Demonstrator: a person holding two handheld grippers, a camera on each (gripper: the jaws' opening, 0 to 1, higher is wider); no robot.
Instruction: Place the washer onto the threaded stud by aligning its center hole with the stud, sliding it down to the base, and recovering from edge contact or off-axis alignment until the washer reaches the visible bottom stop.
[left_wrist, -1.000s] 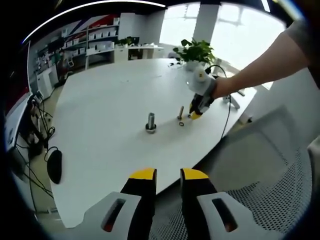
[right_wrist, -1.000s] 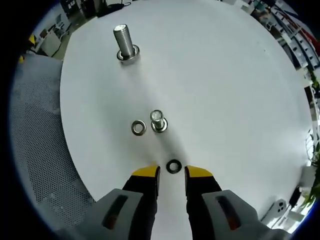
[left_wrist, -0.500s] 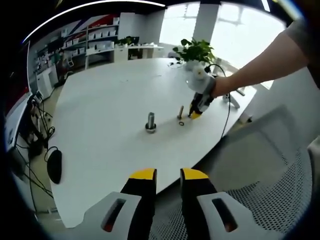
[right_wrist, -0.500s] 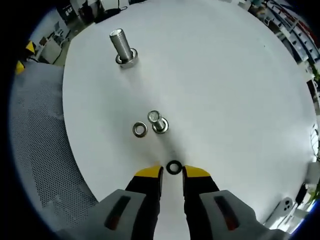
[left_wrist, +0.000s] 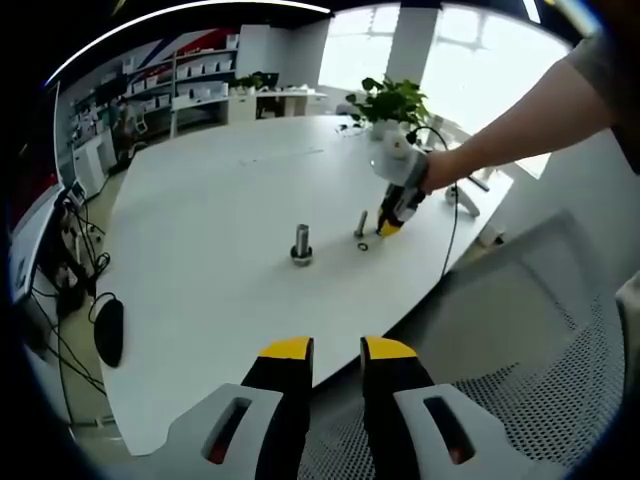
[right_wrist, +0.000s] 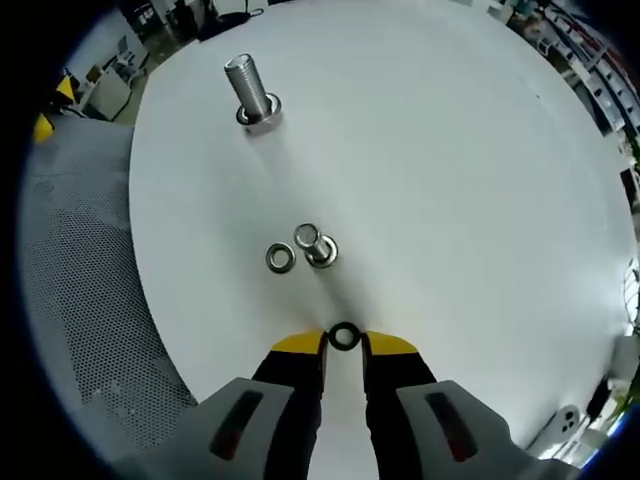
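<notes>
A black washer (right_wrist: 344, 336) lies on the white table (right_wrist: 450, 180), pinched at its edges between the yellow tips of my right gripper (right_wrist: 344, 344). Just beyond it stands the small threaded stud (right_wrist: 318, 245), with a silver washer (right_wrist: 280, 258) flat on the table to its left. A larger bolt (right_wrist: 253, 95) stands farther off. In the left gripper view, a hand holds the right gripper (left_wrist: 392, 216) tip-down beside the small stud (left_wrist: 361, 224), and the larger bolt (left_wrist: 302, 243) stands left of it. My left gripper (left_wrist: 337, 350) hovers open off the table's near edge, holding nothing.
A grey mesh chair (left_wrist: 520, 350) sits below and to the right of the left gripper. A potted plant (left_wrist: 392, 103) and a cable (left_wrist: 452, 215) are at the table's far side. A dark mouse-like object (left_wrist: 108, 332) lies off the table's left edge.
The right gripper's jaws have narrowed around the black washer, which now sits between the tips. The left gripper has stayed where it was.
</notes>
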